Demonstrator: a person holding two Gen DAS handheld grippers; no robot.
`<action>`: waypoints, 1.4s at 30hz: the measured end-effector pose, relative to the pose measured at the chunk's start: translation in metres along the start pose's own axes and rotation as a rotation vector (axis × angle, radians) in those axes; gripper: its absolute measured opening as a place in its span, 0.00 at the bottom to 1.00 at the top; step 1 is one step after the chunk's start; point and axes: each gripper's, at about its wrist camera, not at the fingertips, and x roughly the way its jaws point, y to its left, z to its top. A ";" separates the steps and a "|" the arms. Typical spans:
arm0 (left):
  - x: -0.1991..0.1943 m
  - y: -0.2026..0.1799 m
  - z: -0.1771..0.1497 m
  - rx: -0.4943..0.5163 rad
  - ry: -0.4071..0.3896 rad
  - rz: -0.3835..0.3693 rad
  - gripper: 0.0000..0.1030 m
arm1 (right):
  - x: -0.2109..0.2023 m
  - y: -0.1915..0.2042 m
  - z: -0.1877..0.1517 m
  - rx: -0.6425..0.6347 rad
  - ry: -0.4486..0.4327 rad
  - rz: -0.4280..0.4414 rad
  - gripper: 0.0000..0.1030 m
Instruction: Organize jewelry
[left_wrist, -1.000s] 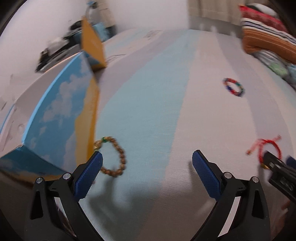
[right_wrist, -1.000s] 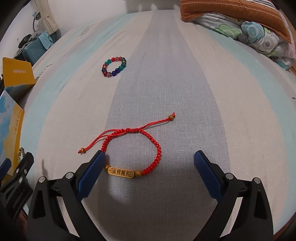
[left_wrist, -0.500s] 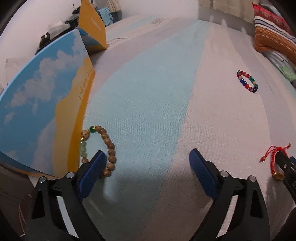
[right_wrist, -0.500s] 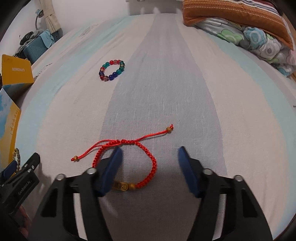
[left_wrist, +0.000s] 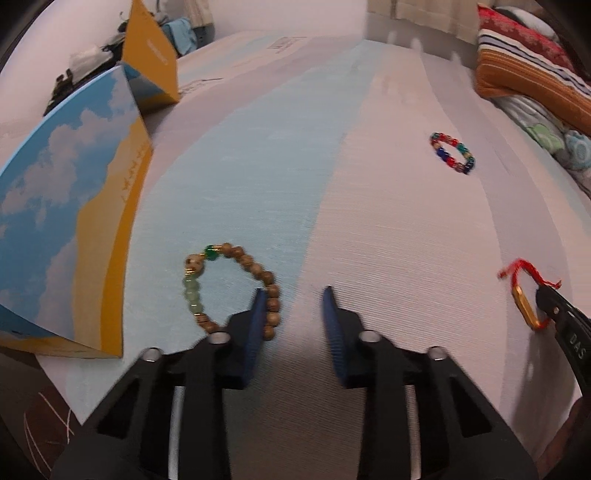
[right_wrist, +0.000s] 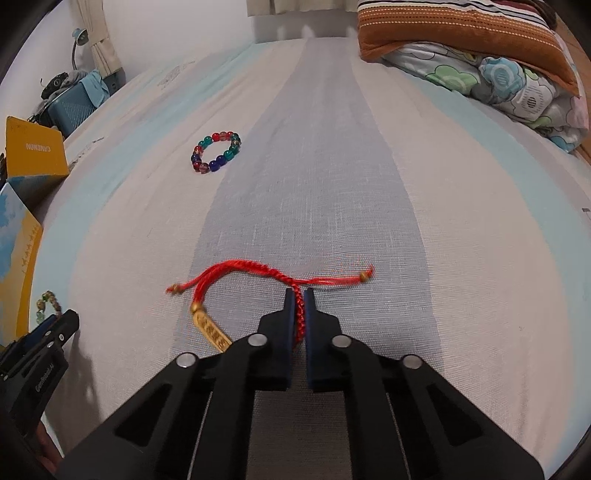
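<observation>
Far left: blue-sky/yellow printed box (left_wrist: 70, 236), flaps up, on bed edge; second yellow flap (left_wrist: 149, 66) behind it, clutter beyond.

Just R of box, on striped bedsheet (left_wrist: 258, 166): wooden-bead bracelet (left_wrist: 236, 288) w/ green beads, lying flat. Left gripper (left_wrist: 293, 295) angled down over it, fingers (left_wrist: 256, 321) closing but w/ gap remaining; L finger inside the loop beside the wooden beads, R finger outside on bare sheet, bead strand between them, not yet pinched. Box wall close on L side of this bracelet.

Centre, farther up bed: multicolour glass-bead bracelet (right_wrist: 216, 151), well apart from both grippers, nothing near it.

R of centre: red braided cord bracelet (right_wrist: 266, 280) w/ gold tag (right_wrist: 210, 328), cord ends splayed L and R on grey stripe. Right gripper (right_wrist: 299, 295) closed tight, fingers (right_wrist: 290, 321) pinching braided section; tag lies on sheet just L of fingers. In left wrist view same bracelet seen at R edge, tag tilted up beside black finger tip.

Far R: striped orange pillow (right_wrist: 461, 40) and floral quilt (right_wrist: 517, 88) heaped at bed head, clear of work area.
</observation>
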 end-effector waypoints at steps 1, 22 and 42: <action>-0.001 -0.001 -0.001 0.007 -0.001 -0.006 0.13 | -0.001 0.000 0.000 0.002 -0.003 0.002 0.03; -0.037 0.009 0.004 0.046 0.007 -0.098 0.07 | -0.040 0.004 0.006 0.028 -0.036 0.052 0.03; -0.121 0.045 0.019 0.033 -0.072 -0.207 0.07 | -0.130 0.029 0.017 0.024 -0.124 0.057 0.03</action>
